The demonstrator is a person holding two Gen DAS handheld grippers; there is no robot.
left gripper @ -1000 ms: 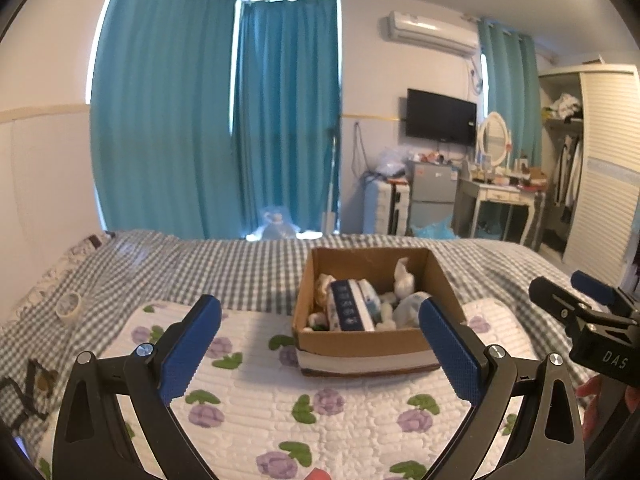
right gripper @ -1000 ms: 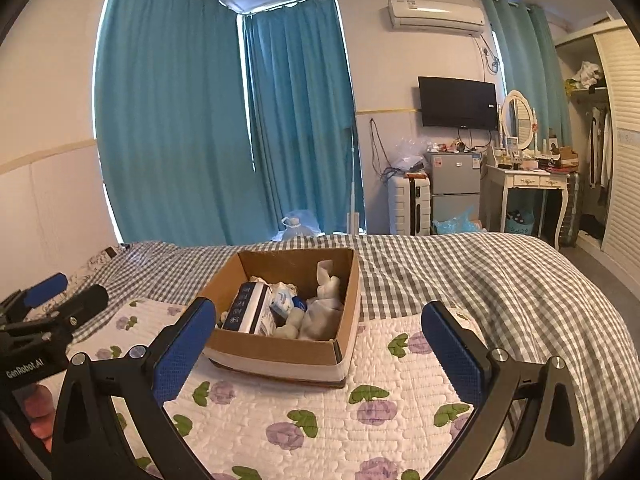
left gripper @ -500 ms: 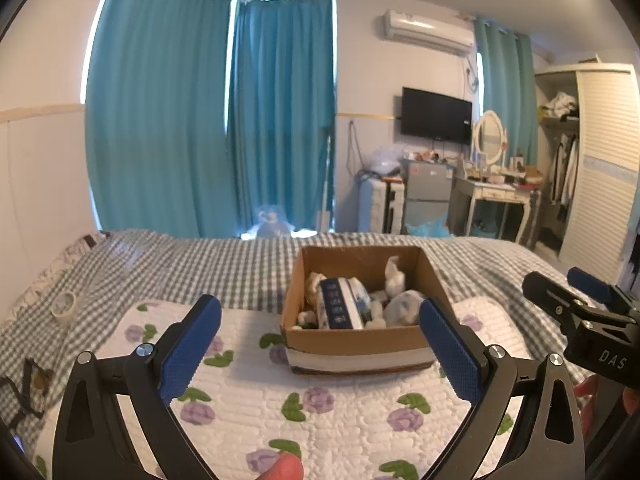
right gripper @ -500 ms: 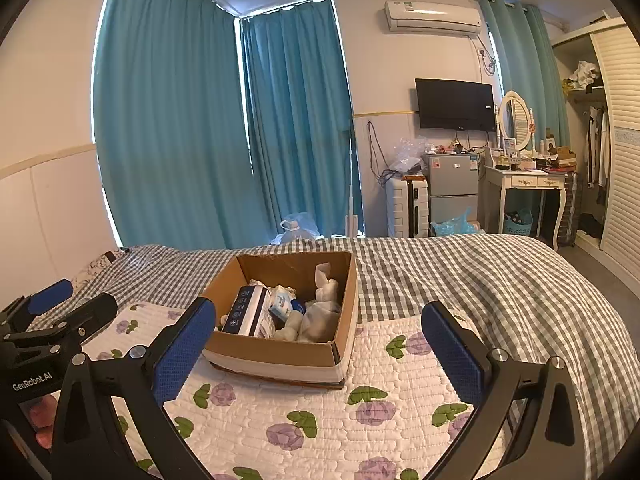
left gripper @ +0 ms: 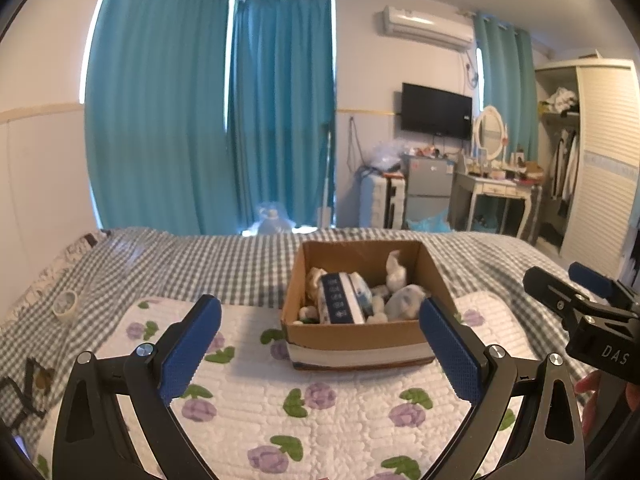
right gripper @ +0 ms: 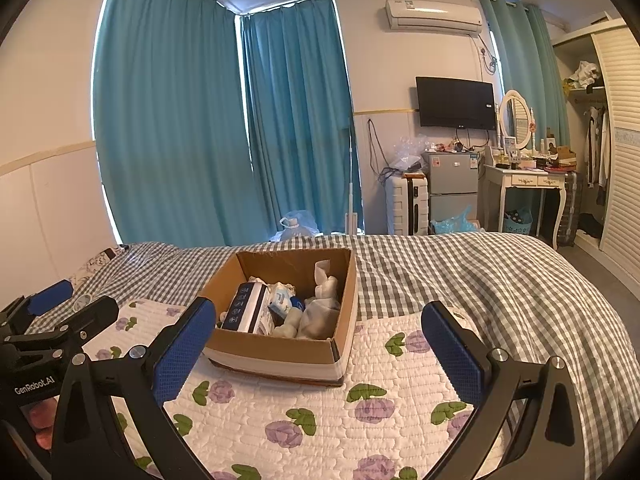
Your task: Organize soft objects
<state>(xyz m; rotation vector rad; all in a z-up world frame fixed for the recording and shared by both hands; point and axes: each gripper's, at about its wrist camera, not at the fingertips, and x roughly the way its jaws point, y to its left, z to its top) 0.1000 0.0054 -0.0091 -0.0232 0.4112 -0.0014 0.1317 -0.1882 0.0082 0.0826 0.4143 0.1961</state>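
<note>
A cardboard box [left gripper: 360,336] stands on the white floral quilt [left gripper: 280,400] on the bed; it also shows in the right wrist view [right gripper: 276,354]. It holds soft things: a blue-and-white tissue pack [left gripper: 338,300], a grey plush toy [right gripper: 320,312] and white bundles [left gripper: 396,272]. My left gripper [left gripper: 320,344] is open and empty, held above the quilt in front of the box. My right gripper [right gripper: 318,342] is open and empty, to the right of the left one, also short of the box. Each gripper shows at the edge of the other's view.
A grey checked bedspread [right gripper: 480,280] covers the bed. A roll of tape [left gripper: 65,302] lies at the bed's left. Teal curtains [left gripper: 200,120], a suitcase [right gripper: 406,210], a small fridge [right gripper: 452,188], a dressing table [right gripper: 528,184] and a wardrobe [left gripper: 600,160] stand beyond.
Both grippers have drawn back and risen slightly; the box looks a little smaller and sits further left in the left wrist view. Both jaws stay open and empty.
</note>
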